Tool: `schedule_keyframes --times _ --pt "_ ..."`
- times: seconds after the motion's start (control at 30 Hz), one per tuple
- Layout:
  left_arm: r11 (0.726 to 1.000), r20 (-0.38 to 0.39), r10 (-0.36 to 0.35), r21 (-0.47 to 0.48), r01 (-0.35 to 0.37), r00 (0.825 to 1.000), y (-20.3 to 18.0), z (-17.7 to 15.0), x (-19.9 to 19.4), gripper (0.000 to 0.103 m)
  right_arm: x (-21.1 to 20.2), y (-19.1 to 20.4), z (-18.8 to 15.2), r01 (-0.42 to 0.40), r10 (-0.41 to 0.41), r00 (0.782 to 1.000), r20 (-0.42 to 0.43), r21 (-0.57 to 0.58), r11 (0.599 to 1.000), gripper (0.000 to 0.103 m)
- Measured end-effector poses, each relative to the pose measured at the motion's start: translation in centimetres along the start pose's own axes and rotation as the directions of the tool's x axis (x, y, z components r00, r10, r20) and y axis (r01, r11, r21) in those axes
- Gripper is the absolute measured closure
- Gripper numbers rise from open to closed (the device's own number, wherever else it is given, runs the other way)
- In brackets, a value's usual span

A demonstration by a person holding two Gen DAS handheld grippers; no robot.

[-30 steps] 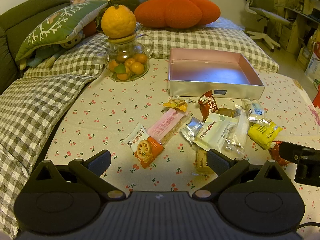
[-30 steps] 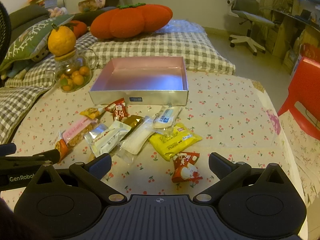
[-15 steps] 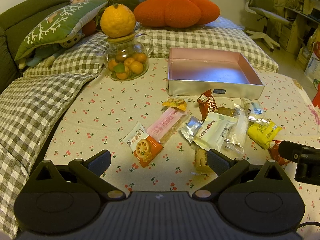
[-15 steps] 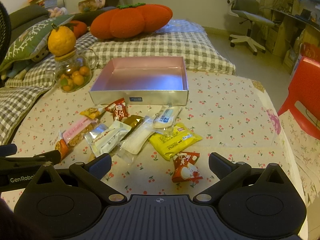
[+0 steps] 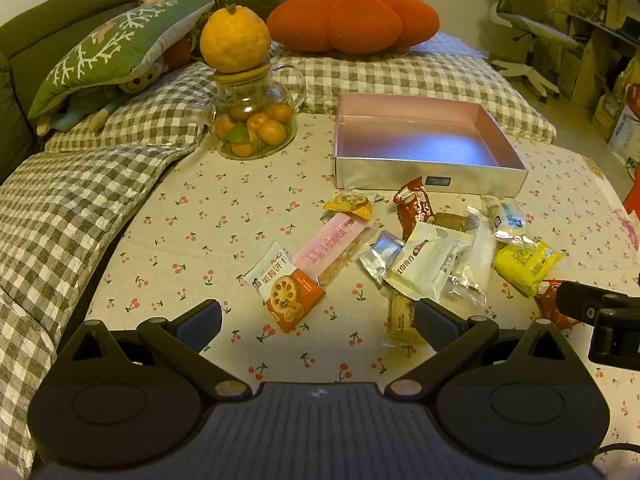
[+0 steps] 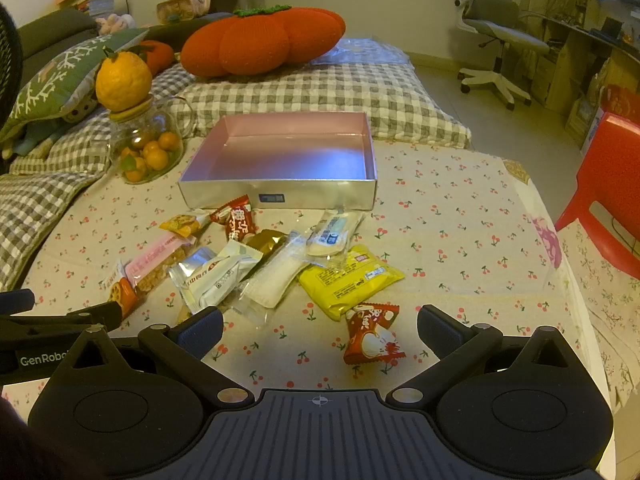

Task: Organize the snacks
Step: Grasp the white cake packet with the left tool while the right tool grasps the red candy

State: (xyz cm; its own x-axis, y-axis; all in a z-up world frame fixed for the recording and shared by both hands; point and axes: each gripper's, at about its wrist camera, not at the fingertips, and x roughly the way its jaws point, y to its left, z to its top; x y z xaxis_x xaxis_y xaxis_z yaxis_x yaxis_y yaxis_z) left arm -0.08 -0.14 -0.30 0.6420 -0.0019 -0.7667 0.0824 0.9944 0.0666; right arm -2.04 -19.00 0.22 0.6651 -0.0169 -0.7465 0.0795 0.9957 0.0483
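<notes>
Several wrapped snacks lie scattered on the cherry-print cloth in front of an empty pink-lined silver box (image 5: 424,142) (image 6: 280,152). Nearest my left gripper (image 5: 318,320) is an orange lotus-root packet (image 5: 286,286), with a pink bar (image 5: 334,246) and a white packet (image 5: 424,264) behind it. My left gripper is open and holds nothing. My right gripper (image 6: 320,326) is open too, just before a red candy packet (image 6: 372,338) and a yellow packet (image 6: 350,278). The right gripper's arm shows at the left view's right edge.
A glass jar of small oranges (image 5: 252,120) topped by a big citrus fruit (image 5: 234,40) stands left of the box. Checked cushions (image 5: 60,208) and a pumpkin pillow (image 5: 352,20) border the cloth. A red stool (image 6: 608,184) and an office chair (image 6: 496,20) stand to the right.
The left gripper has drifted back slightly, so the snacks sit a little higher in its view. The right gripper has held still.
</notes>
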Motion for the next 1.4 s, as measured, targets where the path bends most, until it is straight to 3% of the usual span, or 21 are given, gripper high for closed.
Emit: schedule_keyframes --times 0.3,0.5,0.63,0.73,0.93,1.07,1.13,1.23,1.3,1.4 --pt "1.000 -0.005 -0.012 -0.001 0.012 1.000 0.1 0.3 0.1 0.000 0.0 -0.3 0.3 0.008 -0.008 1.000 0.004 0.009 1.000 0.000" --pt "0.999 0.006 -0.029 0.029 0.029 1.000 -0.2 1.1 0.7 0.000 -0.1 -1.1 2.0 0.037 -0.038 0.999 0.027 0.021 0.999 0.000" --pt "0.998 0.014 -0.034 0.050 0.034 0.999 -0.1 1.8 1.3 0.000 0.2 -2.1 3.2 0.009 -0.011 0.999 0.036 0.037 0.999 0.000" --pt "0.997 0.012 -0.045 0.058 0.044 0.999 0.1 2.4 1.6 0.000 0.9 -2.7 4.1 -0.017 0.017 1.000 -0.004 0.024 1.000 0.000" --pt "0.985 -0.045 -0.128 0.108 0.132 0.991 0.1 3.6 3.0 0.001 2.8 -4.0 5.0 -0.076 0.078 0.992 -0.095 0.027 0.997 0.000" --pt "0.976 -0.050 -0.207 0.049 0.210 0.977 0.7 3.6 4.5 0.002 4.0 -5.2 4.5 -0.105 0.112 0.986 -0.124 0.055 0.993 0.000" --pt "0.970 -0.073 -0.235 0.049 0.239 0.969 0.6 4.0 5.4 0.010 5.4 -5.7 4.1 -0.121 0.134 0.972 -0.194 0.076 0.990 0.000" --pt "0.961 -0.076 -0.267 0.058 0.272 0.961 0.5 4.4 6.5 0.012 7.1 -6.8 3.5 -0.123 0.151 0.956 -0.251 0.127 0.984 0.001" --pt "0.947 -0.100 -0.307 0.064 0.314 0.947 0.3 4.6 7.5 0.016 8.1 -7.5 3.1 -0.113 0.154 0.946 -0.284 0.154 0.982 0.001" --pt "0.918 -0.145 -0.383 0.048 0.393 0.912 0.2 4.7 9.0 0.024 9.0 -8.4 2.6 -0.132 0.190 0.933 -0.306 0.201 0.971 0.003"
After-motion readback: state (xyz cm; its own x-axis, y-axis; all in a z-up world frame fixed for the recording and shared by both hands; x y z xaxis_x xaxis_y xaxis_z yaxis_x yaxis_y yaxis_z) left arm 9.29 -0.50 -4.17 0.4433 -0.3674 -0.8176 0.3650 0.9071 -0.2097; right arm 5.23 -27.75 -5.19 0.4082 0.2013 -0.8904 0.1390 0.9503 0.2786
